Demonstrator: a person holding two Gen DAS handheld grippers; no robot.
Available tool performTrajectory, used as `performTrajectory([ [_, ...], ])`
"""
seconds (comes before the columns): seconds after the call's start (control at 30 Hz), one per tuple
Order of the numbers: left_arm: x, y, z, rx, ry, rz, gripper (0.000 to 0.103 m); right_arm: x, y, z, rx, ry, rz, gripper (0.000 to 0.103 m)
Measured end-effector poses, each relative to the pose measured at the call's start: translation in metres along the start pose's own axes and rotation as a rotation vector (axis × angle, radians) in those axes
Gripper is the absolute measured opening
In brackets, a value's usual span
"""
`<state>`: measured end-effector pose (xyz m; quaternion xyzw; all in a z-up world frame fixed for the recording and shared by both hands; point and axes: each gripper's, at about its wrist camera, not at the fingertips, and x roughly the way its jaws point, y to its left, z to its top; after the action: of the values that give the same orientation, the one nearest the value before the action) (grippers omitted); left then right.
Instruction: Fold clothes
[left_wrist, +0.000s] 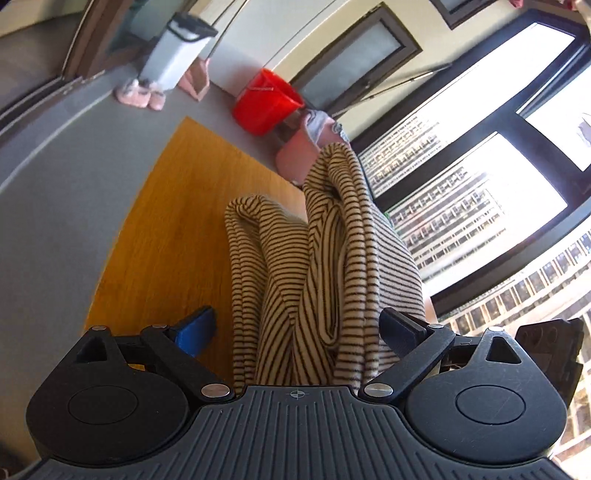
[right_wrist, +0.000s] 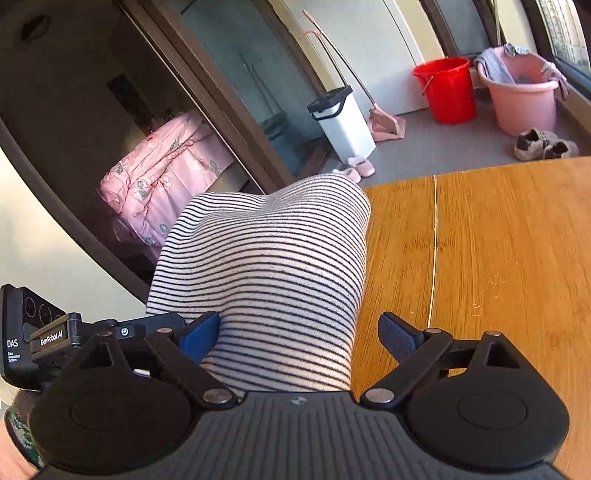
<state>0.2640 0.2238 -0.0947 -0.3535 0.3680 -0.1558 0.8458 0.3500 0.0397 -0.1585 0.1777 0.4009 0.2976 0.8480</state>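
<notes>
A cream garment with thin dark stripes (left_wrist: 314, 266) hangs bunched in long folds over the wooden table (left_wrist: 173, 206). My left gripper (left_wrist: 299, 328) is open, its blue fingers wide apart with the cloth lying between them. In the right wrist view the same striped garment (right_wrist: 266, 266) drapes as a smooth hump over the table's left edge (right_wrist: 480, 258). My right gripper (right_wrist: 299, 332) is open, and the cloth fills the gap beside the left finger. The other gripper's black body (right_wrist: 37, 332) shows at the lower left.
On the grey floor stand a red bucket (right_wrist: 448, 90), a pink basin with cloths (right_wrist: 524, 99), a white bin (right_wrist: 341, 118), a pink dustpan (right_wrist: 386, 127), slippers (right_wrist: 543, 144). A pink quilt (right_wrist: 162, 173) lies behind the sliding door. Large windows (left_wrist: 480, 177) are on the right.
</notes>
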Motion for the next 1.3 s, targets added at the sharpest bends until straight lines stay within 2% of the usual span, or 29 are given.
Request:
performTrajectory([
  [0.07,0.010,0.004,0.004,-0.020,0.032,-0.045,0.103,0.012,-0.004,0.001,0.040,0.017,0.054,0.096],
  [0.13,0.016,0.006,0.007,-0.046,0.042,-0.057,0.103,0.018,-0.003,0.000,0.037,0.019,0.084,0.096],
  [0.23,0.018,0.002,0.006,-0.036,0.051,-0.046,0.102,0.018,0.005,0.000,-0.006,0.015,0.087,0.082],
  [0.27,0.016,0.000,0.004,-0.032,0.048,-0.062,0.102,0.013,0.009,0.001,-0.026,0.011,0.087,0.075],
  [0.37,0.010,-0.007,-0.002,-0.039,0.049,-0.126,0.101,-0.006,0.023,0.003,-0.101,-0.001,0.086,0.072],
  [0.4,0.007,-0.009,-0.003,-0.028,0.050,-0.118,0.101,-0.012,0.029,0.004,-0.135,-0.003,0.081,0.072],
  [0.43,0.004,-0.011,-0.003,-0.014,0.051,-0.104,0.099,-0.017,0.036,0.004,-0.181,0.013,0.055,0.072],
  [0.47,-0.003,-0.014,-0.001,0.011,0.031,-0.070,0.091,-0.018,0.041,0.004,-0.200,0.033,0.031,0.072],
  [0.53,-0.022,-0.018,0.009,0.033,-0.051,-0.035,0.090,-0.016,0.046,0.001,-0.225,0.062,-0.022,0.072],
  [0.63,-0.056,-0.033,0.025,0.089,-0.158,-0.052,0.090,-0.012,0.047,-0.003,-0.218,0.061,-0.086,0.071],
  [0.73,-0.064,-0.059,0.025,0.197,-0.143,-0.114,0.093,-0.010,0.062,-0.008,-0.283,0.041,-0.138,0.071],
  [0.8,-0.049,-0.069,0.020,0.226,-0.093,-0.138,0.094,-0.007,0.076,-0.011,-0.336,0.032,-0.176,0.072],
  [0.9,-0.017,-0.058,0.015,0.160,-0.044,-0.098,0.092,-0.001,0.093,-0.013,-0.384,0.025,-0.223,0.073],
  [0.97,-0.003,-0.042,0.014,0.115,-0.035,-0.072,0.083,-0.003,0.097,-0.015,-0.405,0.010,-0.222,0.074],
  [1.07,-0.002,-0.024,0.017,0.082,-0.052,-0.070,0.075,-0.014,0.098,-0.020,-0.463,-0.017,-0.184,0.085],
  [1.17,0.001,-0.015,0.020,0.067,-0.046,-0.075,0.073,-0.026,0.097,-0.014,-0.484,-0.058,-0.163,0.088],
  [1.2,0.003,-0.014,0.019,0.071,-0.044,-0.071,0.073,-0.029,0.096,-0.009,-0.482,-0.072,-0.157,0.093],
  [1.23,0.005,-0.014,0.018,0.077,-0.043,-0.067,0.073,-0.027,0.094,-0.007,-0.473,-0.065,-0.163,0.096],
  [1.3,0.009,-0.012,0.015,0.085,-0.046,-0.055,0.073,-0.008,0.090,-0.009,-0.482,0.014,-0.236,0.096],
])
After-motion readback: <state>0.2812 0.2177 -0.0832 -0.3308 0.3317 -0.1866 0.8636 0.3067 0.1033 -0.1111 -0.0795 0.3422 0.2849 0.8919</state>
